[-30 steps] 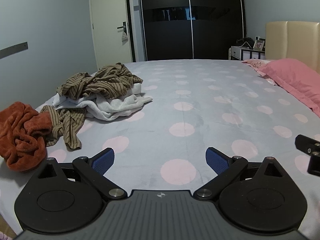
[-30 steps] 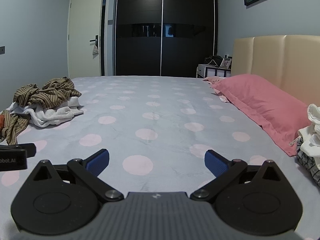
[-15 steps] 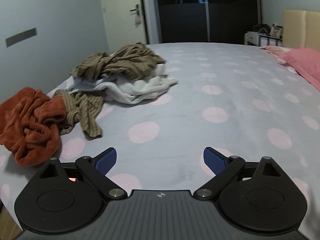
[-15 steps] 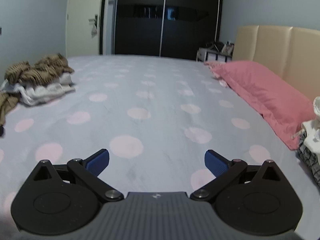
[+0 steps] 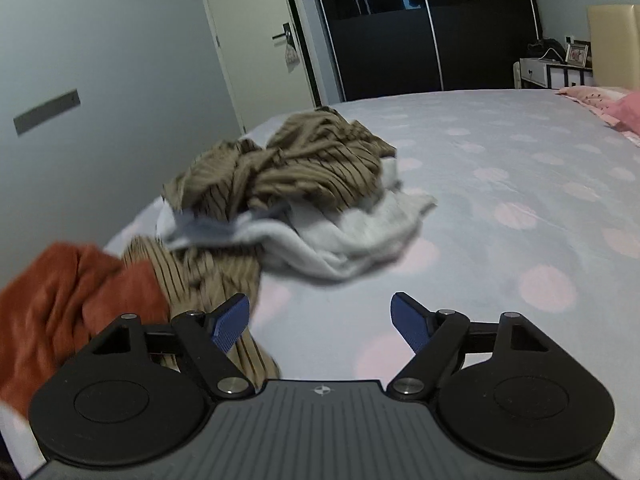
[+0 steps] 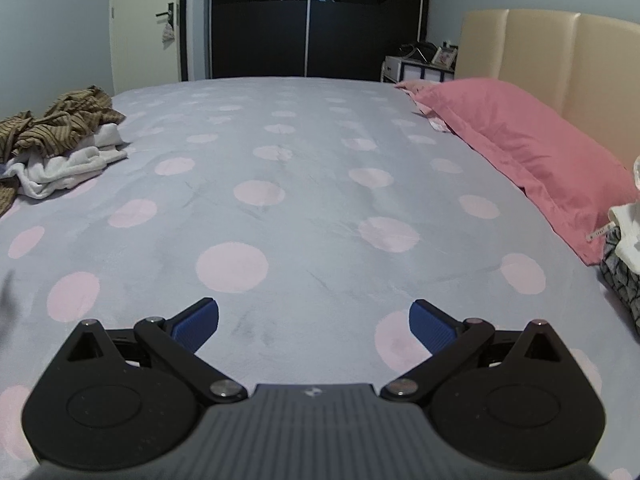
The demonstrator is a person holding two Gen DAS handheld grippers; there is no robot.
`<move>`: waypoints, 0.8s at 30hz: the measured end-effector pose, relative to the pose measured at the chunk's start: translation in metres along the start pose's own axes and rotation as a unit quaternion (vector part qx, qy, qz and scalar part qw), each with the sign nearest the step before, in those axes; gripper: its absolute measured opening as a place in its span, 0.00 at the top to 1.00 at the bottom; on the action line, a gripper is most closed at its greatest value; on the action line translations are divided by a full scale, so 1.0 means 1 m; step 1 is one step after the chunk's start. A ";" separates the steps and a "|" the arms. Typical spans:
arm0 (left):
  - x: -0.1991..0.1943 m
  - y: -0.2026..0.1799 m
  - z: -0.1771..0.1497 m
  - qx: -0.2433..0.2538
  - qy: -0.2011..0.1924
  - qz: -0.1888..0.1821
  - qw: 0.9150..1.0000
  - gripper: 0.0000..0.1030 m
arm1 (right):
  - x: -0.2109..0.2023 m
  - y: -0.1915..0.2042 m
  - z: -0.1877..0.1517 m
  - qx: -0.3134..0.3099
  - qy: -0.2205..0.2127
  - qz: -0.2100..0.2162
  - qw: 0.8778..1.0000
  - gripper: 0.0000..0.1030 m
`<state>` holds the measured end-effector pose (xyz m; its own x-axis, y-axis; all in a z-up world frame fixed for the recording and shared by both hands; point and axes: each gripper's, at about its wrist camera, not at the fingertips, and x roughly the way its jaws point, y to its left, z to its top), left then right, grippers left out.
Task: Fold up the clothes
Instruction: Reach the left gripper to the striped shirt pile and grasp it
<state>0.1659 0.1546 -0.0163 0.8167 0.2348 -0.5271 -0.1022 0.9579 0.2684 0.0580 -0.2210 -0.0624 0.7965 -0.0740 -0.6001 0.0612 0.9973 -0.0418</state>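
Observation:
A heap of clothes lies on the left side of the bed: a brown striped garment (image 5: 304, 164) on top of a white one (image 5: 352, 236), with a striped sleeve (image 5: 208, 276) trailing down beside an orange-red garment (image 5: 68, 300). My left gripper (image 5: 320, 320) hovers just before the heap, its jaws closing with only bedspread between them; its left fingertip is over the striped sleeve. My right gripper (image 6: 314, 320) stands open over bare bedspread. In the right wrist view the same brown striped garment (image 6: 60, 124) and white garment (image 6: 68, 168) lie far left.
The bed (image 6: 304, 184) has a grey cover with pink dots. A pink pillow (image 6: 520, 152) lies along the beige headboard (image 6: 552, 60). Folded white and patterned clothes (image 6: 624, 248) sit at the right edge. A door (image 5: 248, 40), dark wardrobe (image 5: 420, 28) and nightstand (image 5: 548, 68) stand beyond.
My left gripper has moved left toward the clothes heap, which now looks much larger and nearer, and its jaws have narrowed. The right gripper dipped slightly over the bedspread.

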 end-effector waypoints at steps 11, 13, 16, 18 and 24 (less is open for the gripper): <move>0.101 -0.008 0.045 0.060 -0.048 0.024 0.997 0.24 | 0.020 -0.005 -0.001 0.017 0.031 -0.004 0.999 0.00; 0.118 -0.010 0.049 0.068 -0.052 0.032 0.996 0.24 | 0.024 -0.004 -0.002 0.016 0.038 -0.004 0.999 0.00; 0.138 -0.013 0.053 0.090 -0.059 0.044 0.993 0.24 | 0.032 -0.006 -0.003 0.018 0.049 -0.006 0.999 0.00; 0.149 -0.016 0.057 0.110 -0.065 0.052 0.990 0.24 | 0.037 -0.008 -0.004 0.022 0.056 -0.010 0.998 0.00; 0.181 -0.027 0.062 0.162 -0.067 0.086 0.981 0.45 | 0.049 -0.013 -0.008 0.036 0.077 -0.012 0.996 0.00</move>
<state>0.3513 0.1614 -0.0687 0.8725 0.3440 -0.3471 -0.0770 0.7982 0.5975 0.0914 -0.2372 -0.0975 0.6933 -0.0914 -0.7148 0.1266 0.9919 -0.0040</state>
